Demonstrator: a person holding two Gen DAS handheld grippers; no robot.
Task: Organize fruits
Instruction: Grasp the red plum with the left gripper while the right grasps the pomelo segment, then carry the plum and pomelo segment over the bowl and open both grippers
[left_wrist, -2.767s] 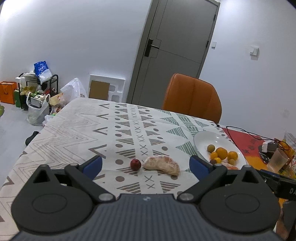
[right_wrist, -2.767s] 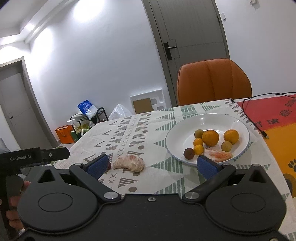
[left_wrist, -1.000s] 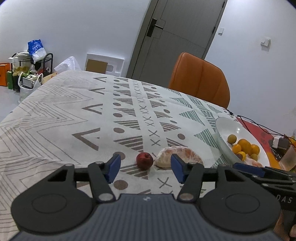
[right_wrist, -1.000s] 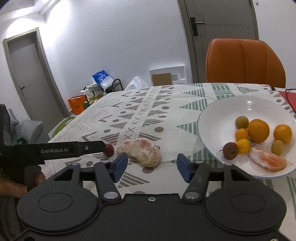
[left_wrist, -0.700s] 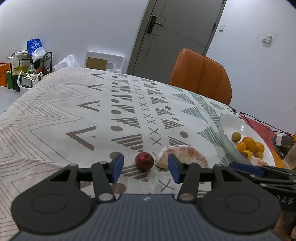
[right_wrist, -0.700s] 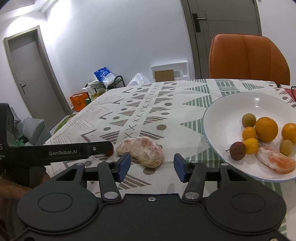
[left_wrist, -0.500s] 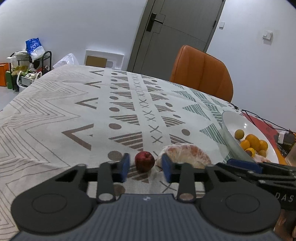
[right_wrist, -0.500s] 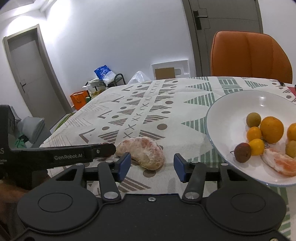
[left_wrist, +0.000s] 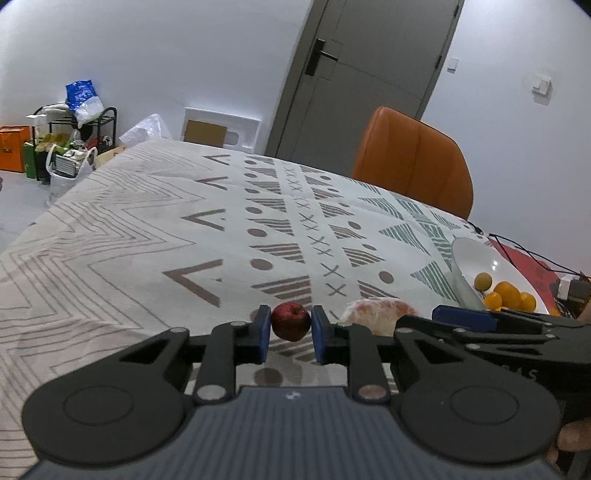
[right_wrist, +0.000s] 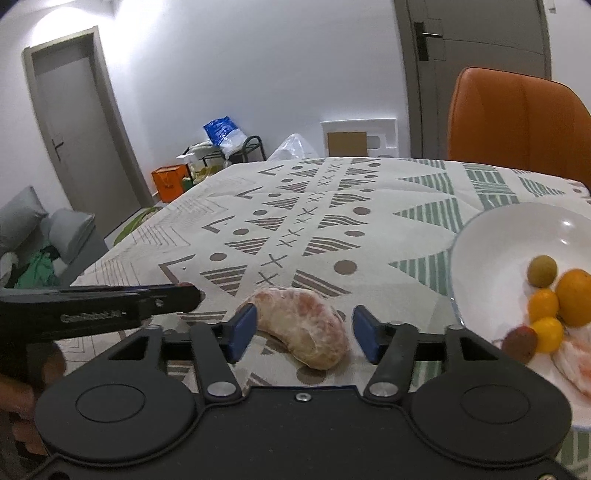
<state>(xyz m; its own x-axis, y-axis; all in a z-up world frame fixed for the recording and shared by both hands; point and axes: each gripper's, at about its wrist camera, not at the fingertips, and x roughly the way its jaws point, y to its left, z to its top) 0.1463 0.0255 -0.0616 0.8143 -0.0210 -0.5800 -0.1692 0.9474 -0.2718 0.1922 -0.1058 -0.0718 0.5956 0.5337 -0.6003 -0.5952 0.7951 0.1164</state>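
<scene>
A small red apple-like fruit sits on the patterned tablecloth, and my left gripper is shut on it, both blue pads pressing its sides. Just to its right lies a peeled citrus piece. My right gripper straddles that piece with its jaws opening, the left pad close to it, the right pad apart. A white plate at the right holds several oranges and small fruits.
An orange chair stands at the table's far side. A black cable and a red mat lie beyond the plate. Bags and a rack clutter the floor at left. A hand holds the left gripper's handle.
My left jaws closed from wide onto the red fruit. My right gripper moved in over the peeled citrus piece, narrowed, then widened again.
</scene>
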